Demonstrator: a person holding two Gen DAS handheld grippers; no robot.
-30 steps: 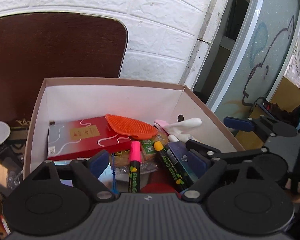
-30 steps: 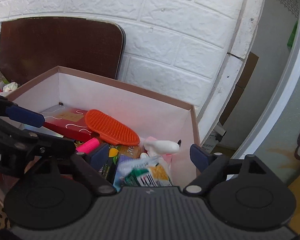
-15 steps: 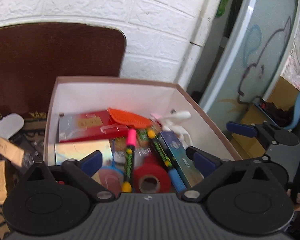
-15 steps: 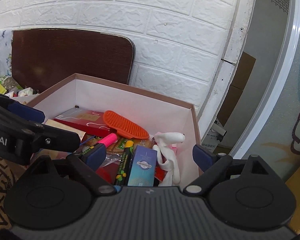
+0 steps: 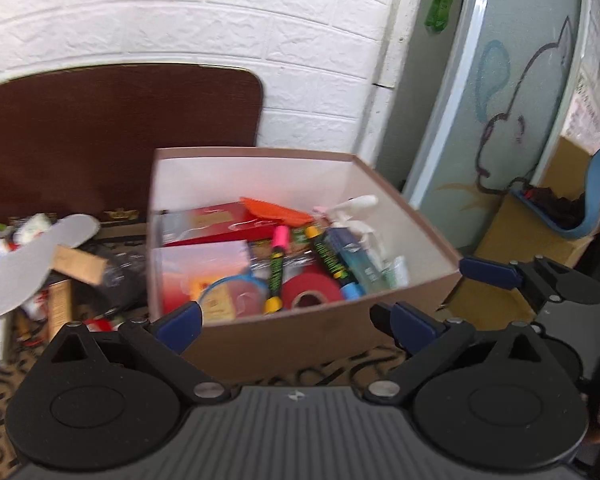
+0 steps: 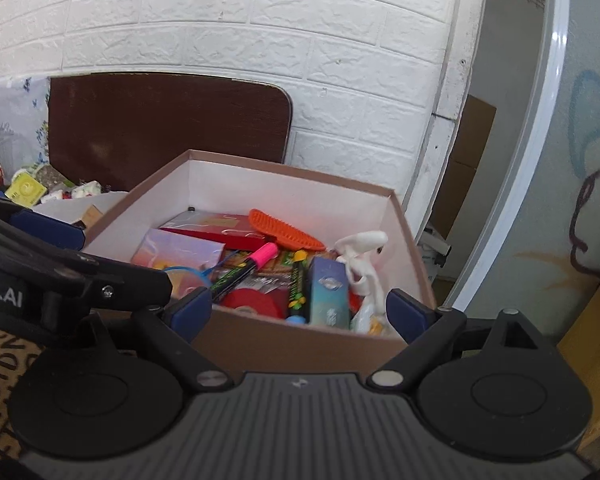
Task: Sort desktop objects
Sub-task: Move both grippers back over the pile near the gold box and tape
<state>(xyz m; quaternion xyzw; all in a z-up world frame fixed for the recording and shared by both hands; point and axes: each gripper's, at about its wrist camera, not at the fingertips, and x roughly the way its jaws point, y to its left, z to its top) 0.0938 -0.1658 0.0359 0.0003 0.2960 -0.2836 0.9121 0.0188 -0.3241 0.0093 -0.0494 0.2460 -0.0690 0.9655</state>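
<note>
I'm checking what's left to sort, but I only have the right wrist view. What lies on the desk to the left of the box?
Observer: A flat grey insole-shaped piece lies among loose clutter left of the box.
Operator: Is the left hand-held gripper carrying anything?
Observer: No. The left hand-held gripper is open, with nothing gripped between its fingers.
Operator: My own finger hides the pink marker's near end. What colour is it?
Observer: The pink marker ends in yellow, next to the red tape roll.
</note>
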